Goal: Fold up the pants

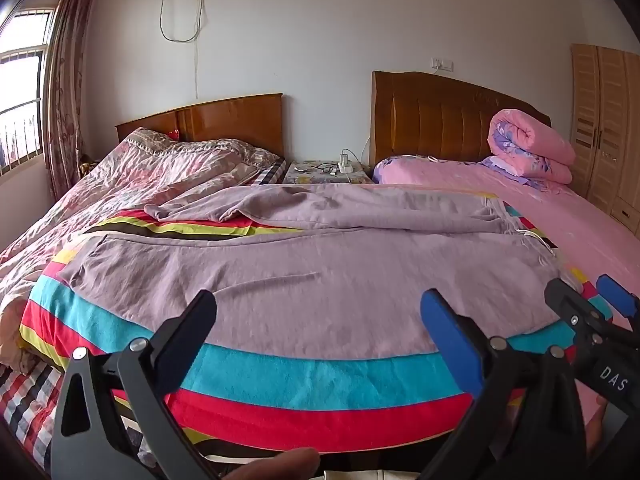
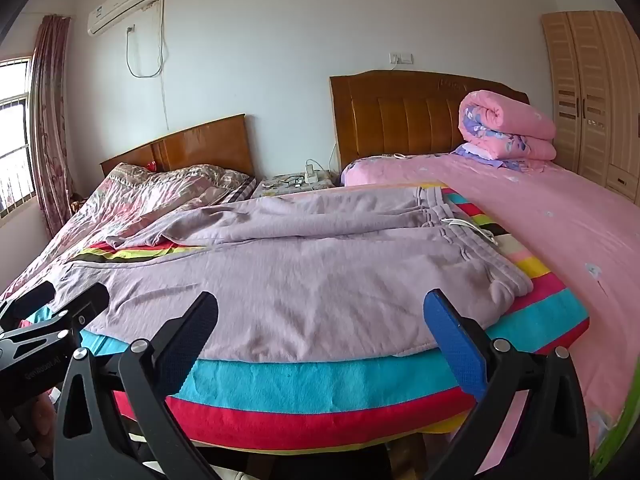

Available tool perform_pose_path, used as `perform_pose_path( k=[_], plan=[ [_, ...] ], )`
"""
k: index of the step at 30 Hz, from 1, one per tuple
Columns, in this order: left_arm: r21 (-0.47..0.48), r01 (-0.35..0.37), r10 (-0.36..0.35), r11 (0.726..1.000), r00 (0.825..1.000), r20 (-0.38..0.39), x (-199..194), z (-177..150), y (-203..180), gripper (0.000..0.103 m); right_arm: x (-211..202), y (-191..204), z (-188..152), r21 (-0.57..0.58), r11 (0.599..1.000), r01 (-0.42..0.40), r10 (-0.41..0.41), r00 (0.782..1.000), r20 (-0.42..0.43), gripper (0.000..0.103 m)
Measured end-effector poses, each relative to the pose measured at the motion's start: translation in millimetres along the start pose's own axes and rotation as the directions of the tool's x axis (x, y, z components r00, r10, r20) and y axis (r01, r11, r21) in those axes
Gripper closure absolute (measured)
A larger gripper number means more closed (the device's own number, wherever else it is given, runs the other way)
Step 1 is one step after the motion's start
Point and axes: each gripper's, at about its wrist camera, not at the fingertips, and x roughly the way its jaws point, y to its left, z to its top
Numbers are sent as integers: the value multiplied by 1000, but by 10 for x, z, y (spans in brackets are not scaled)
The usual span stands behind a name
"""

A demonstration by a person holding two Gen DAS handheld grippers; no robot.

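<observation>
A pair of lilac pants [image 1: 304,280] lies spread flat across the middle of both views, on a striped blanket [image 1: 320,384] of turquoise, red, yellow and brown bands; the waistband with its white drawstring [image 2: 472,226] points to the right of the frame, the legs run toward the left, and the far leg is rumpled at its end.

The left gripper [image 1: 320,320] fills the bottom of its own view with jaws wide apart, one black finger at lower left and one blue-padded finger at lower right, holding nothing, hovering over the near edge of the pants; the right gripper [image 2: 322,322] does the same in its view, jaws wide and empty.

Each tool shows in the other's view at the frame edge.

Behind, two beds stand side by side; a floral quilt [image 1: 152,176] covers the left one, a pink sheet [image 2: 540,216] the right one, with a rolled pink duvet [image 2: 504,128] at upper right; a small bedside table [image 1: 326,172] sits between the wooden headboards; a wardrobe [image 2: 592,96] stands at far right; an air conditioner [image 2: 126,2] hangs at upper left.
</observation>
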Motion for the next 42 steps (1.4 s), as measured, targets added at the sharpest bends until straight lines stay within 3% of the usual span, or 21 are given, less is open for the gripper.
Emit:
perform_pose_path(
  k=[42],
  plan=[
    [-22,0,-1,1000,1000,-25,36,-60,56,1,15,-6,-10,4,1000,2,-2,1000,-13,4]
  ],
)
